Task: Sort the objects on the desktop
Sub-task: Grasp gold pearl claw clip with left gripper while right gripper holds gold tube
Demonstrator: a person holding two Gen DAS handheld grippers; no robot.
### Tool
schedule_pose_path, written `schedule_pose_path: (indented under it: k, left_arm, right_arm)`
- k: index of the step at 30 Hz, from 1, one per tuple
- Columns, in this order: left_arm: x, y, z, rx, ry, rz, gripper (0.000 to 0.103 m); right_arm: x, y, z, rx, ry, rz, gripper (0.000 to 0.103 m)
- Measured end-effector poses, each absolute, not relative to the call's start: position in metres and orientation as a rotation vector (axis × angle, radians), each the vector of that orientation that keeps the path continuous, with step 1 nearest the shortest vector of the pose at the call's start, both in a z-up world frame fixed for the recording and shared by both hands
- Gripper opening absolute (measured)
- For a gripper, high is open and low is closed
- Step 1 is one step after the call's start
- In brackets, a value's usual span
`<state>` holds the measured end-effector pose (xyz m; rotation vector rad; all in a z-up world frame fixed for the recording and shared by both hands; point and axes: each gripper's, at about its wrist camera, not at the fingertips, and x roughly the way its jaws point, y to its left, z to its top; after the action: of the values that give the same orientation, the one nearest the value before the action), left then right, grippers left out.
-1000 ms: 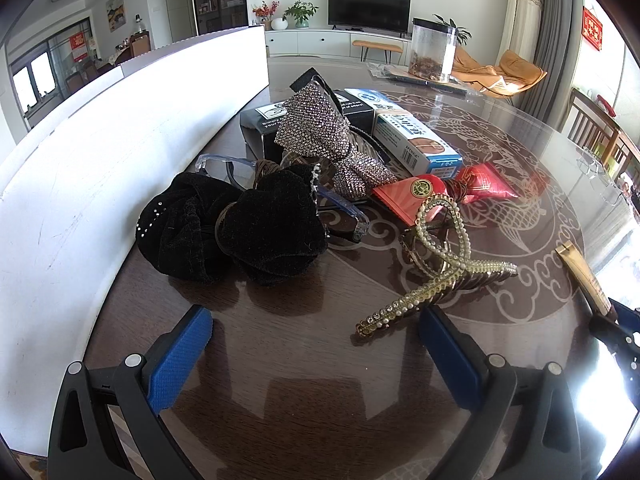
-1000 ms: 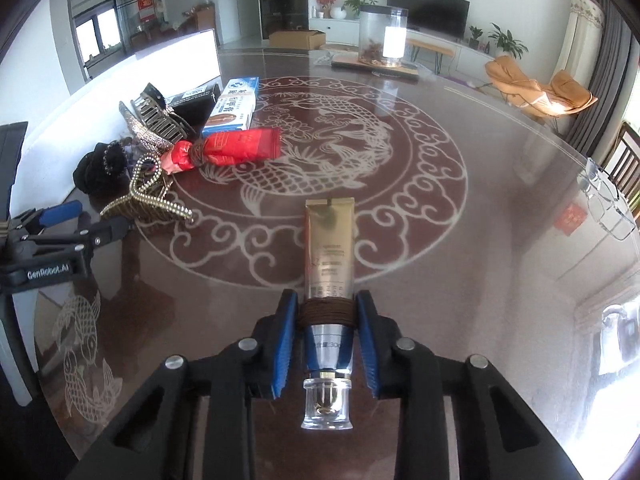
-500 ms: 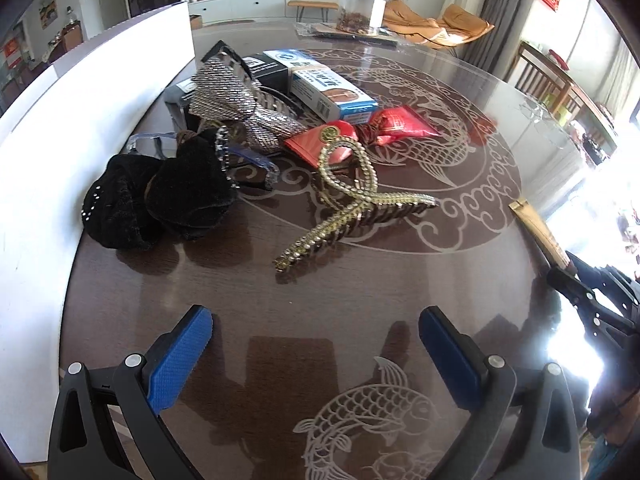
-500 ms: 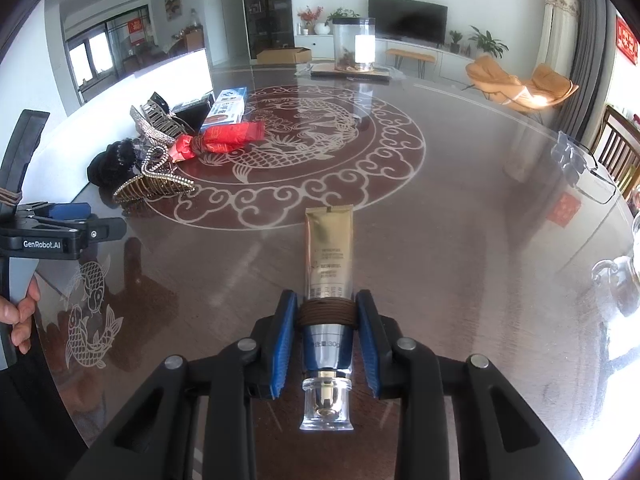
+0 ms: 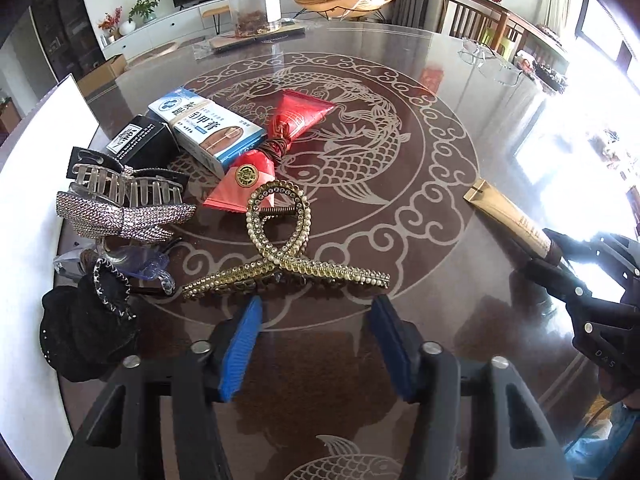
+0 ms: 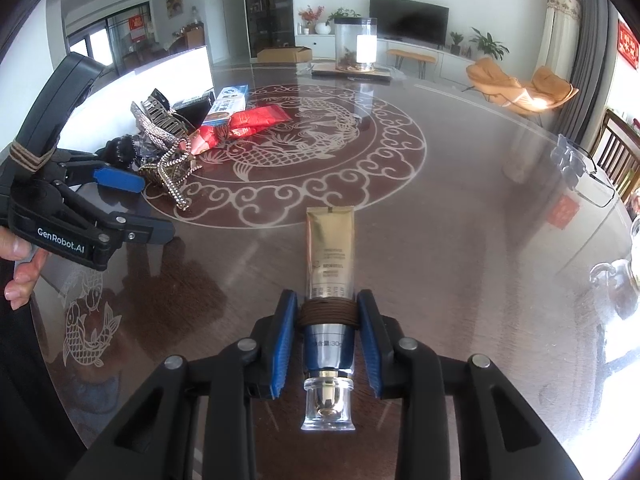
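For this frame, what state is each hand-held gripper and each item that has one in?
Left hand-held gripper: jaws closing, nothing between them.
Right hand-held gripper: shut on the gold tube.
Gold tube: capped, gripped near its cap.
Pearl hair claw: lying loose, shut.
Clear jar: upright, lidded.
Blue-white box: lying flat, closed.

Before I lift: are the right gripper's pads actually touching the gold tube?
Touching. The right wrist view shows both pads of the right gripper pressed against the brown cord band around the gold tube.
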<state>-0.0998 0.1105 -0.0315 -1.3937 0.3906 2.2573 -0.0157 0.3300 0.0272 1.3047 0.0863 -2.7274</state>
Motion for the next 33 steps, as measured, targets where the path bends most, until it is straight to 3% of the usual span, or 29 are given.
schedule_pose_path:
  k: [2, 7, 11, 13, 16, 18, 19, 24, 26, 30, 33]
  left_arm:
    - [-0.097, 0.105, -0.03, -1.407, 0.323, 2.237, 0.016]
    - [-0.075, 0.083, -0.029, -1.517, 0.187, 2.061, 0.016]
    - [-0.063, 0.073, -0.019, -1.499, 0.345, 2.121, 0.019]
    - [-0.073, 0.073, -0.011, -1.473, 0.369, 2.183, 0.03]
    - [-0.099, 0.077, 0.003, -1.371, 0.247, 2.234, 0.048]
    - [-0.113, 0.084, 0.005, -1.335, 0.201, 2.256, 0.073]
    - [-0.12, 0.09, 0.003, -1.324, 0.204, 2.268, 0.075]
    - [-0.136, 0.113, -0.027, -1.421, 0.301, 2.241, 0.079]
    - [-0.133, 0.109, -0.034, -1.454, 0.239, 2.198, 0.079]
    - [-0.113, 0.105, -0.032, -1.438, 0.321, 2.191, 0.059]
    - [-0.105, 0.095, -0.031, -1.463, 0.295, 2.173, 0.059]
  right_arm:
    - [-0.016, 0.33, 0.027, 1.304, 0.081, -2.726, 0.032]
    - [-0.016, 0.332, 0.027, 1.301, 0.061, -2.721, 0.032]
    - [-0.017, 0.333, 0.027, 1.298, 0.048, -2.718, 0.032]
    - [-0.016, 0.333, 0.027, 1.299, 0.055, -2.72, 0.032]
    - [-0.017, 0.332, 0.026, 1.3, 0.062, -2.72, 0.032]
    - [-0.017, 0.332, 0.026, 1.3, 0.061, -2.72, 0.032]
    - [-0.017, 0.332, 0.026, 1.3, 0.061, -2.72, 0.032]
    - [-0.017, 0.332, 0.026, 1.3, 0.061, -2.72, 0.032]
    - [-0.017, 0.332, 0.027, 1.3, 0.061, -2.72, 0.032]
    - [-0.017, 0.332, 0.027, 1.301, 0.062, -2.72, 0.033]
    - [-0.017, 0.332, 0.027, 1.3, 0.062, -2.719, 0.033]
